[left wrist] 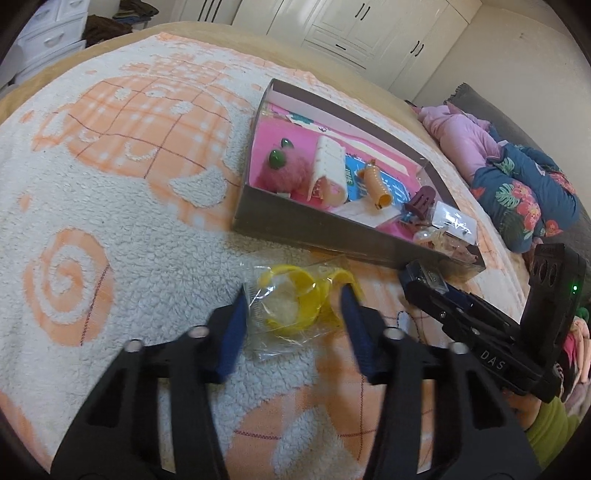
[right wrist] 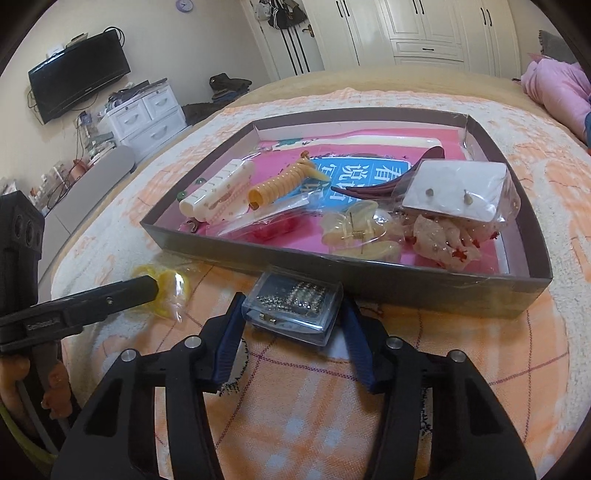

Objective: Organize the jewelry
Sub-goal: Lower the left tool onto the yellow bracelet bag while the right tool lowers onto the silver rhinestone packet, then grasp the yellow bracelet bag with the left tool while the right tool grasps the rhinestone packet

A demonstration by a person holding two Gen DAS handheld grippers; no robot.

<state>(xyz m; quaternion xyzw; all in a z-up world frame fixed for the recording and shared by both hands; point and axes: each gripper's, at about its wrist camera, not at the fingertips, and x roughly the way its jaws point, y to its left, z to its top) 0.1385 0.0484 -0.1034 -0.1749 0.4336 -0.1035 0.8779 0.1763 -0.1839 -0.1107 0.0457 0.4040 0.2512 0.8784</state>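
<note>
A shallow grey box (left wrist: 310, 230) (right wrist: 332, 267) lies on the blanket and holds hair clips, a pink pompom (left wrist: 282, 173), an orange spiral tie (right wrist: 280, 184) and an earring card (right wrist: 456, 192). My left gripper (left wrist: 293, 295) is open, its fingers on either side of a yellow bangle in a clear bag (left wrist: 291, 301), which lies on the blanket in front of the box. My right gripper (right wrist: 291, 306) has its fingers on the sides of a small clear case of rhinestone jewelry (right wrist: 293, 306), just before the box's near wall.
A white and orange fleece blanket (left wrist: 110, 206) covers the bed. Pink and floral bedding (left wrist: 517, 184) is piled at the right. A white drawer unit (right wrist: 144, 114) and a wall TV (right wrist: 79, 74) stand beyond the bed; wardrobes (right wrist: 424, 29) line the back.
</note>
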